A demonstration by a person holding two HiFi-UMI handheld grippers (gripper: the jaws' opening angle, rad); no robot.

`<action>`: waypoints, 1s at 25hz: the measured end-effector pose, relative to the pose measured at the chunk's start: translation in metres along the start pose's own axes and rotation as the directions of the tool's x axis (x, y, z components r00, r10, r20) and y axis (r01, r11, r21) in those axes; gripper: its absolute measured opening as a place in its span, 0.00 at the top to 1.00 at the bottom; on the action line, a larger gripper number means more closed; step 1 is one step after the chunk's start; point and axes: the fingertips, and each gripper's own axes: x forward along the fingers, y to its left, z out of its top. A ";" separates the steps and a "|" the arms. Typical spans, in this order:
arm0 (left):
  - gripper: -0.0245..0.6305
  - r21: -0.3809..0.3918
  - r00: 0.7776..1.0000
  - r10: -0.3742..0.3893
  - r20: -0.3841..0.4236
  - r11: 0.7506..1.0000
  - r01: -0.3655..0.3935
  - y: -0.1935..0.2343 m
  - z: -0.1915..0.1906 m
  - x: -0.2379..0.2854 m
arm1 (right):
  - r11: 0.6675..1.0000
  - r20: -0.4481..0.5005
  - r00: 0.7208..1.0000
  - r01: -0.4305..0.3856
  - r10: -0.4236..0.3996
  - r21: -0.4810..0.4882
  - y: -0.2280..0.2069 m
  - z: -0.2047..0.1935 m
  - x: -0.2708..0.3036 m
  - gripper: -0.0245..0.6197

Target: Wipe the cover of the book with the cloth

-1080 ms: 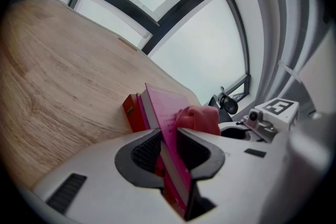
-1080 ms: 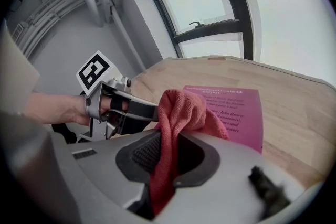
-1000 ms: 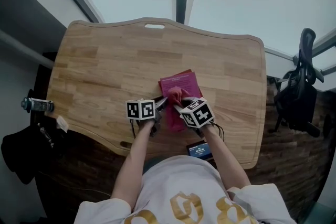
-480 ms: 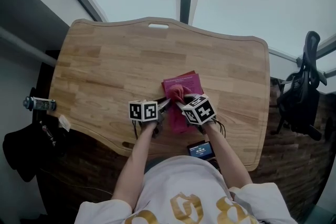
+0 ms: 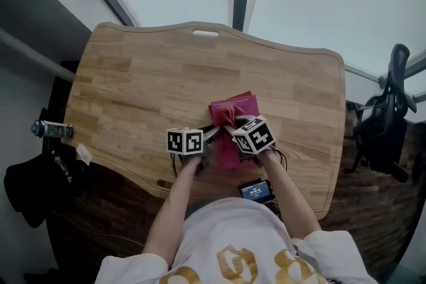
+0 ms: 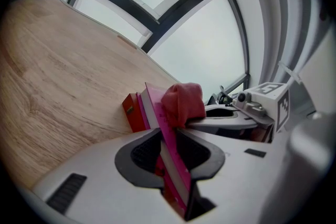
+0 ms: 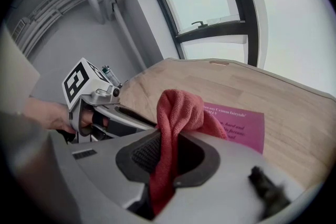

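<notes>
Okay, we log the left gripper (image 6: 169, 138) as clamped on the book (image 6: 167, 168). In the left gripper view the pads press both faces, and the pink book runs edge-on between them. The right gripper (image 7: 168, 136) is clamped on the cloth (image 7: 176, 107): red fabric fills the gap between its pads, hangs below them and bunches up above.

In the head view the book lies on the wooden table (image 5: 133, 76), toward the edge nearest the person and a bit right of centre. The left gripper holds it at its near left side. The bunched end of the cloth sits on the pink cover, on its left part, and we see printed text on the cover just right of the cloth in the right gripper view. The two grippers are just beside each other, their tips close over the book.

We also note a red block (image 6: 131, 112) touching the far side of the book; we cannot tell what it is. A small dark device (image 5: 254, 191) with a lit screen sits at the near table edge. A bottle (image 5: 50, 130) lies off the table's left side, and a dark chair (image 5: 386, 130) stands at the right.
</notes>
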 end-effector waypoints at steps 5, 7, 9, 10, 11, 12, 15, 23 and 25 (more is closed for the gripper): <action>0.81 0.001 1.000 -0.005 -0.001 1.000 0.005 0.000 0.001 0.000 | 1.000 -0.003 1.000 -0.004 0.004 -0.012 -0.003 0.007 0.004 0.85; 0.81 0.002 1.000 -0.006 -0.002 1.000 0.006 0.000 0.001 0.000 | 1.000 -0.002 1.000 -0.004 0.004 -0.015 -0.003 0.008 0.005 0.85; 0.81 0.002 1.000 -0.007 -0.002 1.000 0.007 0.000 0.001 0.000 | 1.000 -0.002 1.000 -0.003 0.003 -0.019 -0.004 0.009 0.006 0.85; 0.81 0.001 1.000 -0.008 -0.001 1.000 0.008 0.000 0.001 0.000 | 1.000 -0.002 1.000 -0.003 0.003 -0.022 -0.004 0.010 0.006 0.85; 0.81 0.000 1.000 -0.009 -0.001 1.000 0.009 0.000 0.001 0.000 | 1.000 -0.001 1.000 -0.002 0.002 -0.024 -0.005 0.011 0.007 0.85; 0.81 0.000 1.000 -0.009 -0.001 1.000 0.009 0.000 0.001 0.000 | 1.000 -0.001 1.000 -0.001 0.001 -0.025 -0.005 0.012 0.007 0.85; 0.81 0.001 1.000 -0.010 -0.002 1.000 0.010 0.000 0.001 0.000 | 1.000 -0.003 1.000 0.001 -0.001 -0.031 -0.006 0.014 0.008 0.85; 0.81 0.005 1.000 -0.009 -0.002 1.000 0.009 0.001 0.000 0.000 | 0.998 0.007 1.000 0.009 -0.009 -0.054 -0.008 0.019 0.012 0.85; 0.81 0.006 1.000 -0.010 0.000 1.000 0.010 0.001 0.000 0.000 | 0.998 0.010 1.000 0.012 -0.011 -0.058 -0.009 0.020 0.013 0.85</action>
